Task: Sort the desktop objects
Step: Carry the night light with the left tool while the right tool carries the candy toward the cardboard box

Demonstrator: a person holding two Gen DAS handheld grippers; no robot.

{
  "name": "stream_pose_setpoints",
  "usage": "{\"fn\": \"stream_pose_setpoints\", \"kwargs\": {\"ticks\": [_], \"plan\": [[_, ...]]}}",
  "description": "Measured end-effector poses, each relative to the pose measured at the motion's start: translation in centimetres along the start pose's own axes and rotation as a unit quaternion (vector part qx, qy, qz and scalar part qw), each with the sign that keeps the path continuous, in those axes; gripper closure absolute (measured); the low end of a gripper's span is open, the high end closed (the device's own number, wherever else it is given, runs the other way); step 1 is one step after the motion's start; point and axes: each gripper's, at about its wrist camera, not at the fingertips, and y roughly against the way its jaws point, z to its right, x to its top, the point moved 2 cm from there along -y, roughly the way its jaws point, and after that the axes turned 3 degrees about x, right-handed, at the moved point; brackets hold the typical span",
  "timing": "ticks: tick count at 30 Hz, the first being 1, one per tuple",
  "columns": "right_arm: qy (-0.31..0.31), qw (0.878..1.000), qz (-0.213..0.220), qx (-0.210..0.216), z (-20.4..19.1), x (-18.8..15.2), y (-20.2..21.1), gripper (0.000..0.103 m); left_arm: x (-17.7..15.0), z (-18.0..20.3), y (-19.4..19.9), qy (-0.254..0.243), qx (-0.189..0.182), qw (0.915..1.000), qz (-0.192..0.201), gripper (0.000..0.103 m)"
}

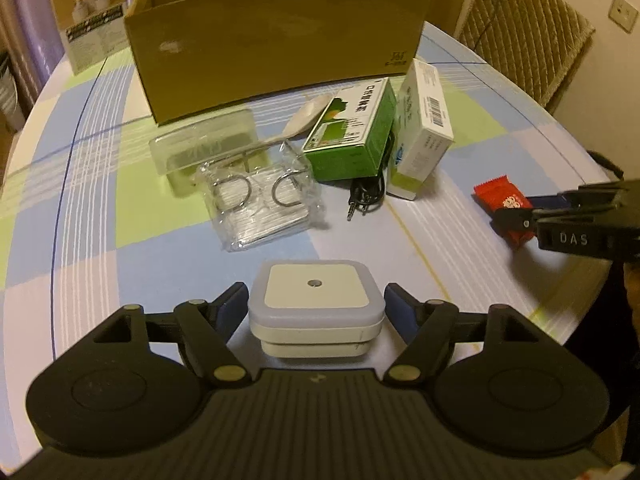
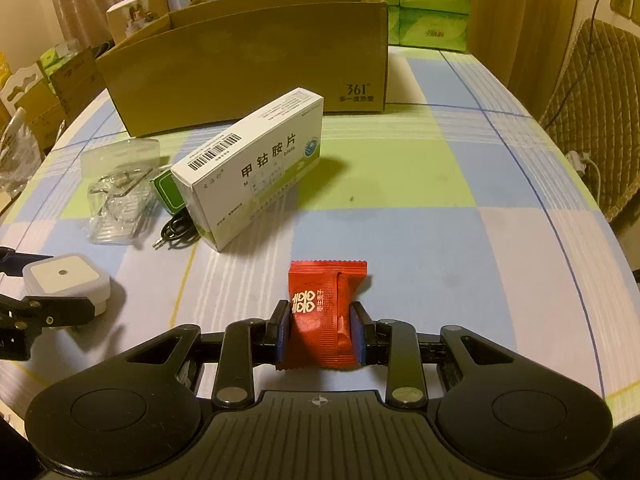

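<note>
In the left wrist view a white square night light [image 1: 318, 306] sits on the table between the fingers of my left gripper [image 1: 316, 300], whose blue pads touch its two sides. From the right wrist view the same night light [image 2: 66, 280] and left gripper [image 2: 68, 284] show at the far left. My right gripper [image 2: 320, 332] is shut on a red candy packet [image 2: 324, 304], held just above the tablecloth. The left wrist view shows that right gripper [image 1: 528, 210] and the red candy packet [image 1: 496, 196] at the right edge.
An open cardboard box [image 1: 272, 40] stands at the back of the round table [image 1: 500, 288]. In front lie a white medicine box [image 1: 424, 120], a green box [image 1: 352, 128], a black cable [image 1: 366, 196], a clear packet of metal rings [image 1: 260, 200] and a clear case [image 1: 204, 144]. A chair [image 1: 528, 28] stands at right.
</note>
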Motion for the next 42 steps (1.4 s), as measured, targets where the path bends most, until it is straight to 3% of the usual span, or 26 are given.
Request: {"fn": "stream_pose_setpoints", "kwargs": {"ticks": [2,3,23,42], "plan": [[-0.001,1.000,0.001,-0.001,0.0,0.0,-0.1,0.075,0.0,0.1,-0.1,-0.005,0.003,1.0000,0.003,0.035],[0.000,1.000,0.002,-0.001,0.0,0.0,-0.1,0.075,0.0,0.1,-0.2,-0.006,0.003,1.0000,0.003,0.042],[0.029,0.999,0.015,-0.018,-0.7,-0.3,-0.2,0.075,-0.5,1.4,0.6,0.012,0.005,0.9999,0.011,0.043],[-0.005,0.996,0.094,0.003,0.4,2.9,6.7,0.075,2.8,3.0,5.8,0.052,0.021,0.9943,0.091,0.043]]}}
